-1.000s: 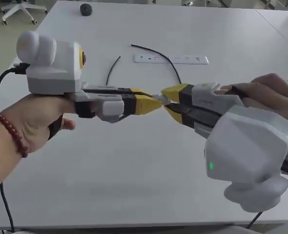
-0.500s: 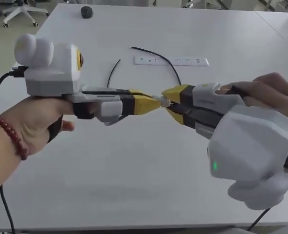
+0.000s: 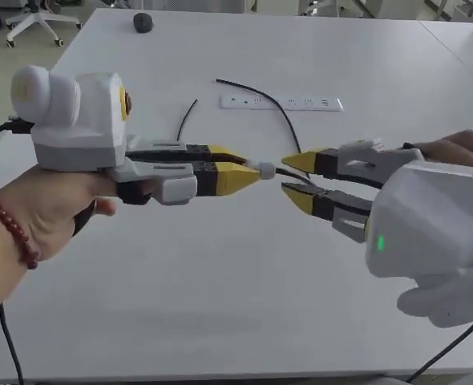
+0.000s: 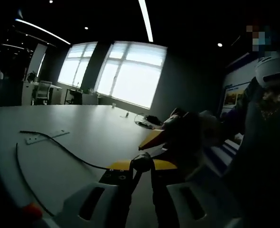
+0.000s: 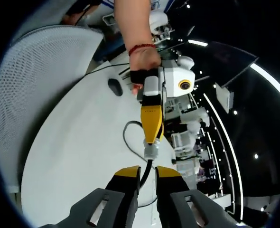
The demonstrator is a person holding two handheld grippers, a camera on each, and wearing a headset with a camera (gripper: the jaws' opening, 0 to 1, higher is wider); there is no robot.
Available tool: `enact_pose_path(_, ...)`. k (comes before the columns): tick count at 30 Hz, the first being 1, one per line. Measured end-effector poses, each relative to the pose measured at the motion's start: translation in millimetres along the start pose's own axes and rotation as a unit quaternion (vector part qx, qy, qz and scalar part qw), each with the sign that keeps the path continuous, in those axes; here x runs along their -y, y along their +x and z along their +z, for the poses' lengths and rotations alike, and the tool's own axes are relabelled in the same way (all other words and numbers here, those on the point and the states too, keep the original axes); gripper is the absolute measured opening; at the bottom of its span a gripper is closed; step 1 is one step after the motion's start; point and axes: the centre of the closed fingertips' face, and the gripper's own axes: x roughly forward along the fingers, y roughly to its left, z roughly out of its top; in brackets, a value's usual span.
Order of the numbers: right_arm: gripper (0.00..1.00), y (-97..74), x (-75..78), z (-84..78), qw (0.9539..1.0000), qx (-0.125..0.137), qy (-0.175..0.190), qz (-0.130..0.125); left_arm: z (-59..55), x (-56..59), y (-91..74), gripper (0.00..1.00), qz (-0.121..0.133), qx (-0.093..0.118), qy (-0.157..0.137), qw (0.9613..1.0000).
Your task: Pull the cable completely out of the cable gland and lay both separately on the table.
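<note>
Currently grips cable gland (image 3: 265, 170) in left gripper (image 3: 252, 172) tips, mid-air over table (image 3: 220, 281), to anchor body against pull. Straddles cable (image 3: 289, 122) w/ right gripper (image 3: 287, 176) just beside gland, jaws narrowly apart, not clamped. Leaves cable tail on table across power strip (image 3: 317, 100). Not yet separated; probably needs jaws closed, axial pull.
</note>
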Motion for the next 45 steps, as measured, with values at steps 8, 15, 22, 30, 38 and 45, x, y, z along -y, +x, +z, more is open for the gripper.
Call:
enact_pose_path(8,0.00,4.7,-2.9,0.1,0.9993,0.001,0.037,0.010,-1.6,0.5,-1.5,0.15,0.004,-0.005,0.014,0.9999)
enact_pose_path(15,0.00,4.5,-4.7,-2.2,0.9987,-0.008,0.049,0.015,-4.6,-1.0,-0.3,0.15,0.011,-0.021,0.059,0.9980)
enact_pose_path(22,0.00,-0.8,-8.0,-12.4,0.9984,-0.020,0.048,0.022,-8.0,-5.8,-4.3,0.15,0.018,-0.034,0.077,0.9963)
enact_pose_path(30,0.00,-8.1,-25.7,-37.2,0.9963,-0.048,0.055,0.046,-22.5,-12.4,-11.2,0.15,0.019,-0.056,0.091,0.9941)
enact_pose_path(38,0.00,-18.0,-47.1,-76.5,0.9915,-0.089,0.061,0.072,-27.5,-15.7,-16.3,0.15,0.019,-0.066,0.095,0.9931)
enact_pose_path(45,0.00,-13.9,-78.1,-109.6,0.9828,-0.128,0.075,0.110,-16.3,-10.8,-6.9,0.15,0.003,-0.053,0.102,0.9934)
